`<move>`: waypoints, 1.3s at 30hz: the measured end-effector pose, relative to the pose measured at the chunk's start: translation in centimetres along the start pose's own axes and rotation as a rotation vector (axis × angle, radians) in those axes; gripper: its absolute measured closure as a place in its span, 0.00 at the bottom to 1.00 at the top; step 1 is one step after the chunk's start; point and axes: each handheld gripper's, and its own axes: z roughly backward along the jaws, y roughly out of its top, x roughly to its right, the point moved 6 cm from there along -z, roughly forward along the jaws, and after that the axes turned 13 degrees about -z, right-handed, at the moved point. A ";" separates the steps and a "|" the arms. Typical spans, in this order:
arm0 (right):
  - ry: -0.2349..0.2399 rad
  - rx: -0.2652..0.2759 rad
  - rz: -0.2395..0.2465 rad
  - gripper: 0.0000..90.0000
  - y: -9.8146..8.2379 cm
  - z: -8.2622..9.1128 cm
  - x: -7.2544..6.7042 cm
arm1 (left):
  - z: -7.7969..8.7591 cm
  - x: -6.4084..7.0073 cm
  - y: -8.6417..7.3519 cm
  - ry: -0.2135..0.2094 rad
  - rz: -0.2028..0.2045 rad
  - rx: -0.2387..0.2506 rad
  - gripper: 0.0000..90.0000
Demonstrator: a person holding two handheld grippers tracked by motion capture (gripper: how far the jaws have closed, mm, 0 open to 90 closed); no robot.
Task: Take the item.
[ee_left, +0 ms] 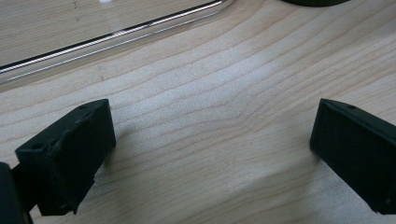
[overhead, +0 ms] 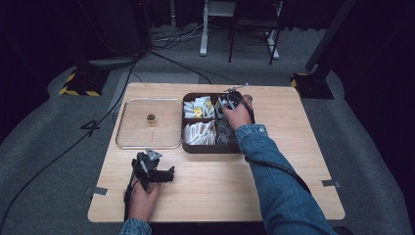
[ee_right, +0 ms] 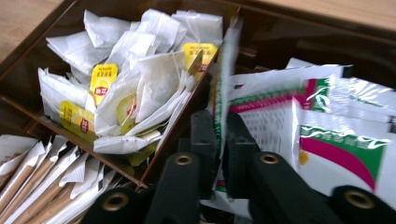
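Note:
A dark brown compartment tray (overhead: pixel 210 148) sits at the table's middle. In its far right compartment my right gripper (overhead: pixel 230 102) is shut on a white sachet (ee_right: pixel 227 70) with green and magenta print, held edge-on between the jaws of the right gripper (ee_right: pixel 222 126). More sachets of that kind (ee_right: pixel 336 135) lie beside it. Yellow-tagged tea bags (ee_right: pixel 140 79) fill the neighbouring compartment. My left gripper (overhead: pixel 169 174) rests on the wood near the front left, open, with bare table between the wide-apart jaws of the left gripper (ee_left: pixel 210 140).
A clear lid (overhead: pixel 132 129) with a gold knob (overhead: pixel 151 119) lies flat to the left of the tray; its rim (ee_left: pixel 116 35) runs just beyond my left gripper. Paper stick packets (overhead: pixel 198 133) and silvery packets (overhead: pixel 225 133) fill the tray's near compartments.

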 end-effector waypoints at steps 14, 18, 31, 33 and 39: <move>0.015 0.066 -0.024 0.96 1.5 2.6 0.2 | 0.0 0.0 0.0 0.000 -0.001 0.001 0.01; 0.031 0.086 -0.030 0.96 1.9 3.8 0.5 | 0.0 0.0 0.0 -0.001 0.000 0.001 0.01; 0.134 0.131 -0.047 0.96 2.5 8.6 1.0 | 0.0 0.0 0.0 -0.006 -0.008 -0.003 0.01; 0.154 0.134 -0.037 0.96 2.5 9.5 1.0 | 0.0 0.0 0.0 -0.005 -0.008 -0.002 0.01; 0.195 0.142 -0.022 0.96 2.3 12.1 1.4 | 0.0 0.0 0.0 -0.005 -0.008 -0.002 0.01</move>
